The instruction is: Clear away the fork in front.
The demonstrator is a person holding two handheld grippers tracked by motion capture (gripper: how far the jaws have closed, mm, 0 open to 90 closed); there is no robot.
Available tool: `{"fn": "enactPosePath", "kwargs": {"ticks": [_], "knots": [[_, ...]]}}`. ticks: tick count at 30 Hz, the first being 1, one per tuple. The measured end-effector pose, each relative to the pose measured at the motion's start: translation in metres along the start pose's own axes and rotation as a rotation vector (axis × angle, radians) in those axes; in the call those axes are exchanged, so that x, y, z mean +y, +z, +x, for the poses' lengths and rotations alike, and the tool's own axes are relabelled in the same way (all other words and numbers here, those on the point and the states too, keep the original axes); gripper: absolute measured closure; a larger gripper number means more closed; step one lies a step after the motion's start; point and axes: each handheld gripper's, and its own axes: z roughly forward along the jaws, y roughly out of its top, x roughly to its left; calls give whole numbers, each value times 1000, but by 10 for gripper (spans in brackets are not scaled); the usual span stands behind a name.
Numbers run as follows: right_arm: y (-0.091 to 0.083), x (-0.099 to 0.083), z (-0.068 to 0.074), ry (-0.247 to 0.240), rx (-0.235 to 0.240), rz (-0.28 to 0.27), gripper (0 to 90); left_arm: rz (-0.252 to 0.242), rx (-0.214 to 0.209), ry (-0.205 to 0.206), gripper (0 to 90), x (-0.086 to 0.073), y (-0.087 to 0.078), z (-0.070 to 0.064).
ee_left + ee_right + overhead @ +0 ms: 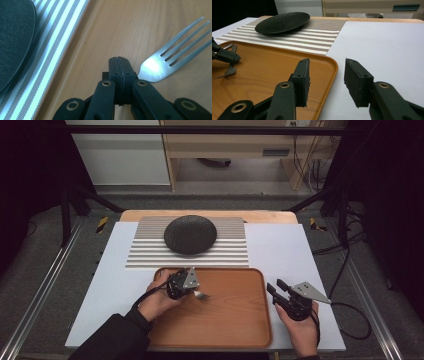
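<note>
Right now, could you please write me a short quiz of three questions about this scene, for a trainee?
1. True or false: the left gripper is shut on the fork.
2. Where does the plate rest? A) on the tray B) on the striped mat C) on the floor
3. Fill in: the jaws of the right gripper stand ____.

Key: 1 true, with the fork over the tray. 2 B, the striped mat. 3 open, holding nothing.

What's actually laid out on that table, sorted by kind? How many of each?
Fork: 1, in the left gripper, over the tray
Wooden tray: 1
Black plate: 1, on the mat
Striped placemat: 1
Total: 4 things
</note>
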Motion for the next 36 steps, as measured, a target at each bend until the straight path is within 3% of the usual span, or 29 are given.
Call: {"fn": "enactPosePath", "kwargs": {"ticks": [7,19,36], "knots": [[0,0,0,-2,1,2,559,2,-20,-19,900,-10,-11,-4],[0,0,2,-8,0,6,559,-22,-65,-100,900,-34,-28,-3],[0,0,1,-10,-3,5,559,-13,-85,-128,900,-56,-46,-3]]}}
